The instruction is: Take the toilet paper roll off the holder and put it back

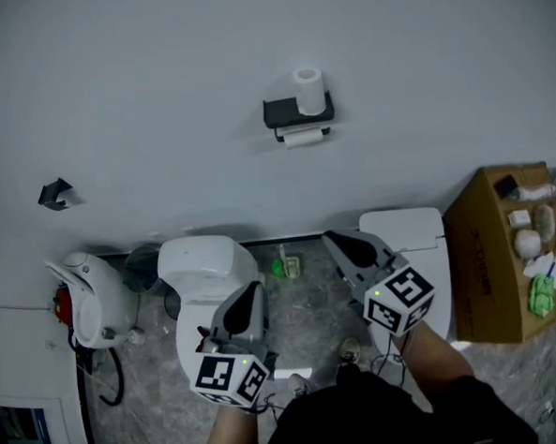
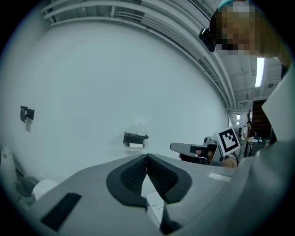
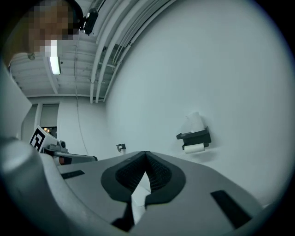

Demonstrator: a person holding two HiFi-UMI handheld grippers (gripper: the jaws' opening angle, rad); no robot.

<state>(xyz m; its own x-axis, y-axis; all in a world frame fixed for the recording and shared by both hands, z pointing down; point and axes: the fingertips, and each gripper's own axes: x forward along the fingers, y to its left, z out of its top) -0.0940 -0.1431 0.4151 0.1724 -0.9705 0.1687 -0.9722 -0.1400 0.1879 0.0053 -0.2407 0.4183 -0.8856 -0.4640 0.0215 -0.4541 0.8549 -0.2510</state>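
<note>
High on plain white wall (image 1: 156, 74): black wall-mounted holder w/ flat shelf top (image 1: 288, 112). Hung on bar just under it: white toilet paper roll (image 1: 303, 139), axis level, close up against holder's underside. Stood upright on shelf top, right end: second white paper roll (image 1: 308, 91).

In left hand: grey L gripper (image 1: 254, 288), marker cube at rear. Shut tight, black ribbed pads (image 2: 133, 175) pressed together at tips, nothing btwn. Aimed toward wall; holder just above tip line in left gripper view.

In right hand: matching R gripper (image 1: 334, 239). Also closed, pads (image 3: 159, 173) meeting at tip, empty. Holder & hung roll up and to the right of tip in right gripper view.

Both grippers well apart from holder; hung roll untouched.

Lower down in head view: white toilet (image 1: 201, 263) under L gripper; white flat-topped fixture (image 1: 412, 227) beside R gripper; brown cardboard box w/ small items (image 1: 478, 270) far right; small black wall hook (image 1: 55, 193) far left; green item (image 1: 279, 266) on grey stone floor (image 1: 311, 308) btwn toilet and fixture.
</note>
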